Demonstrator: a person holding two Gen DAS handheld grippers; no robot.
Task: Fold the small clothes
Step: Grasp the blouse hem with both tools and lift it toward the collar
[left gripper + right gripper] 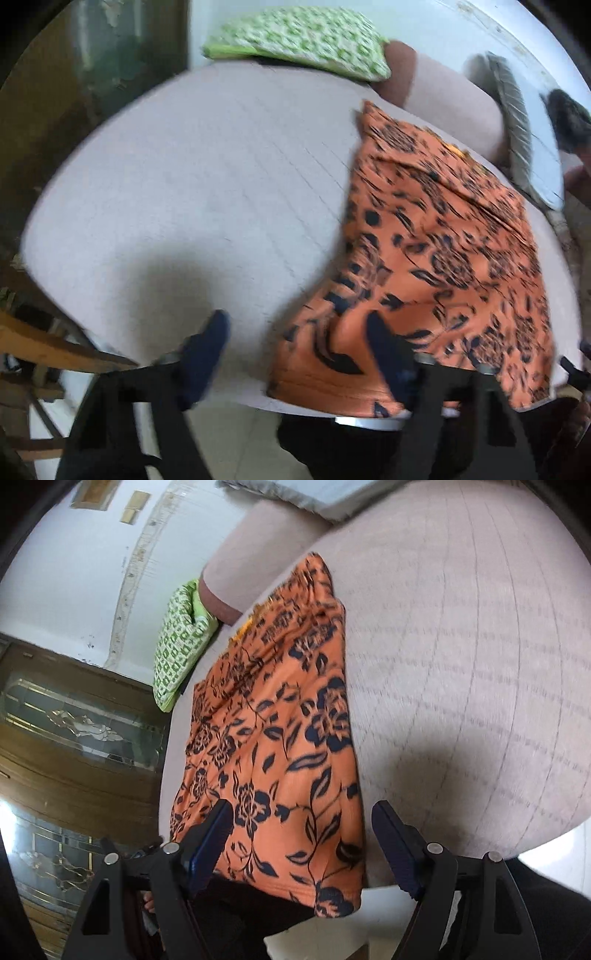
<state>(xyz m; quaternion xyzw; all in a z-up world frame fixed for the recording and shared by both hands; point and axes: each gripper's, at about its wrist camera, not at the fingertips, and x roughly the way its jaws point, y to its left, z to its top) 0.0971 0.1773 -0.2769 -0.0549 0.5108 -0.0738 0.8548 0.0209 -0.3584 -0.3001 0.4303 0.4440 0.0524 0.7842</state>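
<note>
Pale quilted bed with the orange floral garment lying long axis 12-to-6, its near hem at 12 between the right claw's wide, empty jaws, so right's nearer.

One orange garment, one green pillow, two tongs

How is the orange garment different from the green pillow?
The orange garment has a dark flower print; the green pillow has a green and white pattern. The garment lies flat and hangs off the near edge; the pillow is plump, at the far end. Both rest on the pale bed cover.
</note>
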